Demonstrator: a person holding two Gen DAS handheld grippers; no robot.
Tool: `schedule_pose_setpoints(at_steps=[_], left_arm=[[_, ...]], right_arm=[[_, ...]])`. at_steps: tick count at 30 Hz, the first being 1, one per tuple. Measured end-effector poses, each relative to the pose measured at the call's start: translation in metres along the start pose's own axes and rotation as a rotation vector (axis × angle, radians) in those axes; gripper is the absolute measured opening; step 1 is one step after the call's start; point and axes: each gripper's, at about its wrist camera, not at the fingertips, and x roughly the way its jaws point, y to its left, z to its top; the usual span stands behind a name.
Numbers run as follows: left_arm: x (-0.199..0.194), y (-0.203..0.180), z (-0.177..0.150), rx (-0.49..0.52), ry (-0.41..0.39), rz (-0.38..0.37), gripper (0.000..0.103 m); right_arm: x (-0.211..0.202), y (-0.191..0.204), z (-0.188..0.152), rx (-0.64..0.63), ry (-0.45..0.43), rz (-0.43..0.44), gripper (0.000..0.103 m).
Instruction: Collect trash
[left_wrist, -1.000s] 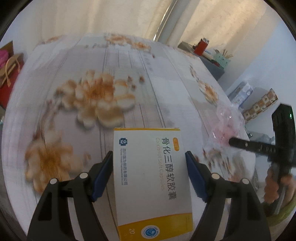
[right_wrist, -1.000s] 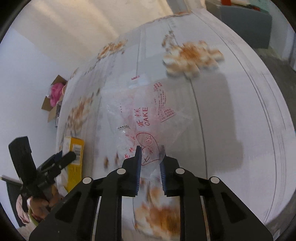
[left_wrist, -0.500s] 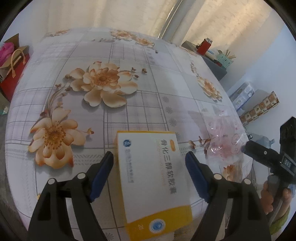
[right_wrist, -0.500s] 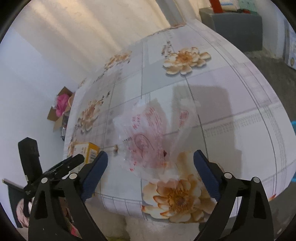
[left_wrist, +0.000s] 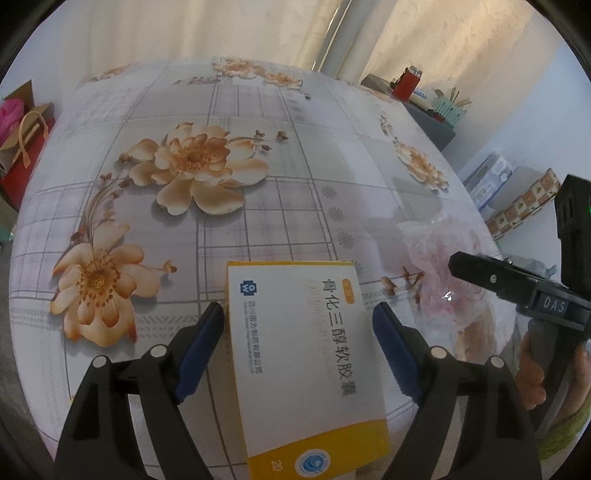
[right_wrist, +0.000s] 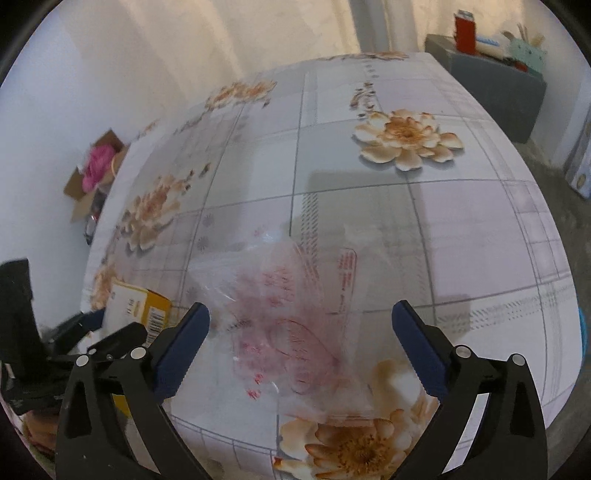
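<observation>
A white and yellow medicine box (left_wrist: 303, 354) lies on the flowered tablecloth (left_wrist: 258, 206) near the front edge. My left gripper (left_wrist: 299, 332) is open, its fingers on either side of the box, not pressing it. A clear plastic cake bag with red print (right_wrist: 291, 325) lies crumpled on the cloth; it also shows in the left wrist view (left_wrist: 447, 266). My right gripper (right_wrist: 301, 339) is open wide with the bag between its fingers. The box also shows at the left of the right wrist view (right_wrist: 140, 306).
A grey cabinet (right_wrist: 491, 85) with a red can and a pen holder stands beyond the table's far right corner. A cardboard box with pink stuff (right_wrist: 96, 170) and a paper bag (left_wrist: 26, 140) sit on the floor to the left. Boxes (left_wrist: 491, 181) stand by the right wall.
My right gripper opened from nearly shut and let the plastic bag drop onto the cloth, then drew back. My left gripper stayed open around the box.
</observation>
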Motion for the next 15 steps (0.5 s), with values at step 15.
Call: schedule_pose_setpoints(at_steps=[15], left_arm=[[-0.003, 0.004, -0.002, -0.002, -0.002, 0.011, 0.080]], right_arm=[[-0.001, 0.025, -0.008, -0.147, -0.002, -0.014, 0.095]])
